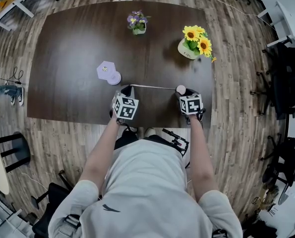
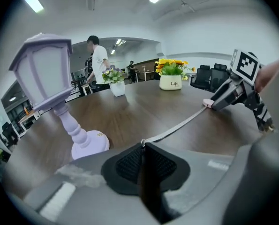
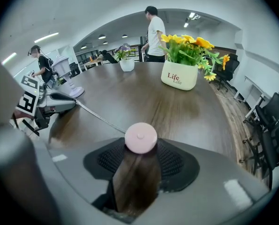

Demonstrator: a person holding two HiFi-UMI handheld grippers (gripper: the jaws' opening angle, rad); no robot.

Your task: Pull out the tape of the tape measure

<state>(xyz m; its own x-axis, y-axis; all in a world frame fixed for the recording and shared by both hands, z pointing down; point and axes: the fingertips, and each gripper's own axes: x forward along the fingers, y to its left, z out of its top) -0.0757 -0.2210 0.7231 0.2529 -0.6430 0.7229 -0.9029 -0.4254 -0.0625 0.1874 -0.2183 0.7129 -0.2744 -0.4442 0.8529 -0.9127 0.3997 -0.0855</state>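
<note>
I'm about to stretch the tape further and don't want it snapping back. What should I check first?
1. The left gripper is closed on the end of the tape: ok.
2. The right gripper is clamped on the pink case: ok.
3. Tape runs straight between the two grippers, no kink: ok.
4. The lavender lamp stands apart from the tape: ok.
5. More tape left inside the case: cannot tell.

head camera looks steeply down on the whole table (image 1: 73, 48); each gripper camera sits low, close behind its jaws, looking across the tabletop, angled toward the other; all share the tape (image 1: 152, 87), tape measure (image 1: 180, 89) and sunflower pot (image 1: 186, 51)
</note>
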